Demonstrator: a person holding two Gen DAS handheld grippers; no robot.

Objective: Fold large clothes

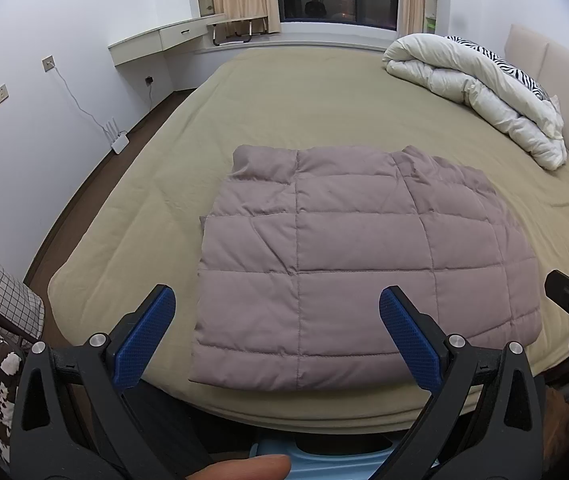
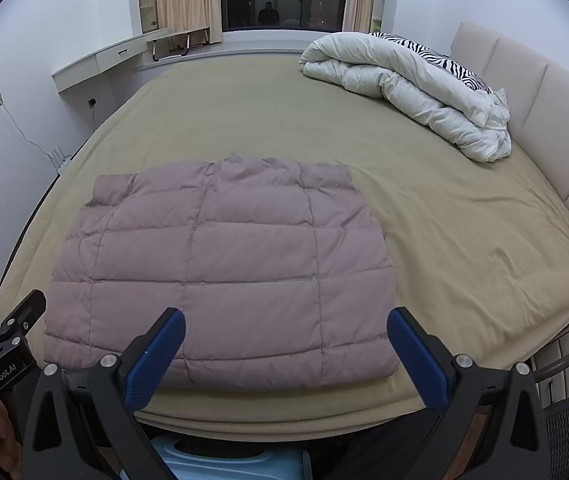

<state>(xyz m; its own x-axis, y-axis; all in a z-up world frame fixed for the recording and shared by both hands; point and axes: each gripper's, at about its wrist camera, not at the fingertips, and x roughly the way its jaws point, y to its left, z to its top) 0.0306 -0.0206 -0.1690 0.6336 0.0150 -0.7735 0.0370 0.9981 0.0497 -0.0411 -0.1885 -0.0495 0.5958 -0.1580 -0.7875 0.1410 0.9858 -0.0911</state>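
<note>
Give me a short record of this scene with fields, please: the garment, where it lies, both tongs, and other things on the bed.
garment: mauve quilted jacket, folded into a flat rectangle
place: near edge of the bed, on the tan sheet
left tongs: open, holding nothing, above the jacket's near edge
right tongs: open, holding nothing, above the jacket's near edge
also on bed: white duvet bundled by the headboard

Folded mauve quilted jacket (image 2: 220, 268) flat on the olive bed (image 2: 464, 240), wide-open right gripper (image 2: 284, 340) above its near edge.
</note>
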